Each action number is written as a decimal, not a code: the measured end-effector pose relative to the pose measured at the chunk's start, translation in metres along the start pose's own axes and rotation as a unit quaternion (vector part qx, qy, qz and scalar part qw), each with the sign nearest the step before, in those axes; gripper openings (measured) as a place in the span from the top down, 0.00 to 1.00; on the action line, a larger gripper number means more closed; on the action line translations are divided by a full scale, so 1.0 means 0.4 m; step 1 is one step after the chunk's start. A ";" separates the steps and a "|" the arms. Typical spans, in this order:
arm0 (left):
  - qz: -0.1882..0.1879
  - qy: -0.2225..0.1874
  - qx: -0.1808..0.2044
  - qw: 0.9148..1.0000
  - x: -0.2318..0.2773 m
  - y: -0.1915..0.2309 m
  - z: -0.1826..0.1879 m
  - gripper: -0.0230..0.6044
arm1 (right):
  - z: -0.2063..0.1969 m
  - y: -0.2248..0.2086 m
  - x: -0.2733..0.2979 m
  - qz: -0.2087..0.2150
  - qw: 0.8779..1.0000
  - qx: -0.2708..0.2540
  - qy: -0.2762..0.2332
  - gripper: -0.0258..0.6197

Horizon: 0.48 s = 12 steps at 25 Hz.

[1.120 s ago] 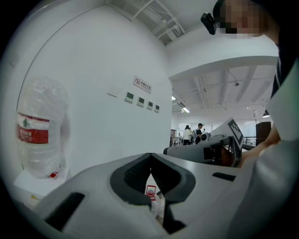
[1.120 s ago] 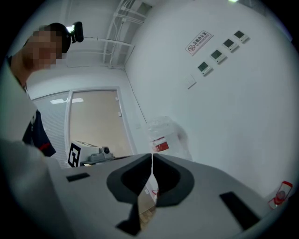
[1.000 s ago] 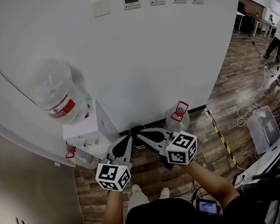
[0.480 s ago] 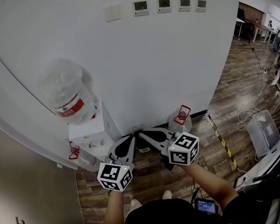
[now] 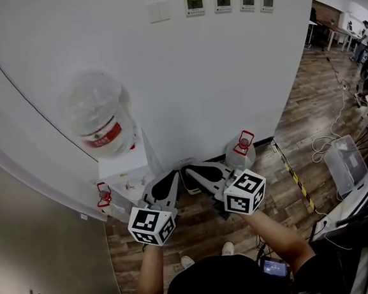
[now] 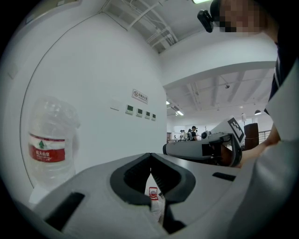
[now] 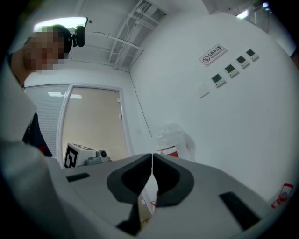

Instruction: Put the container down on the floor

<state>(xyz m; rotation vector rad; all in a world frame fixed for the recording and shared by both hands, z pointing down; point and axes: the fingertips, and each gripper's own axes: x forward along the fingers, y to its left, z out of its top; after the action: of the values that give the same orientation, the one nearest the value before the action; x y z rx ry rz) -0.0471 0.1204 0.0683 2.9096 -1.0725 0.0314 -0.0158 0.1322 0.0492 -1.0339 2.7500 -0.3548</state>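
Note:
A clear water jug (image 5: 241,155) with a red cap and handle stands upright on the wooden floor against the white wall. My right gripper (image 5: 185,170) is held level to the left of it, apart from it, jaws shut with nothing between them (image 7: 152,156). Beside it my left gripper (image 5: 172,175) is also shut and empty (image 6: 150,156). A jug's red cap (image 6: 153,193) shows low between the left gripper's jaws. The two grippers' tips nearly meet above the floor in front of the wall.
A white water dispenser (image 5: 127,170) stands at the left against the wall with a large upturned bottle (image 5: 100,122) on top. Another red-capped jug (image 5: 105,196) sits beside it. Farther right are yellow-black floor tape (image 5: 294,181), cables, a clear bin (image 5: 343,162) and people.
Both grippers have risen a little together, still shut and empty. The head view has shifted, so the dispenser and jugs sit slightly further right. The jugs have not moved on the floor.

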 end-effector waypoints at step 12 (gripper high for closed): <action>-0.005 -0.011 -0.011 1.000 -0.047 0.029 0.011 0.93 | -0.010 0.048 0.022 -0.015 1.000 -0.020 0.009 0.91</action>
<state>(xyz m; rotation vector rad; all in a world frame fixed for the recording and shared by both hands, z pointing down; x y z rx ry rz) -0.0690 0.1236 0.0635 2.9037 -1.0534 -0.0117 -0.0353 0.1411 0.0468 -1.0867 2.7712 -0.3146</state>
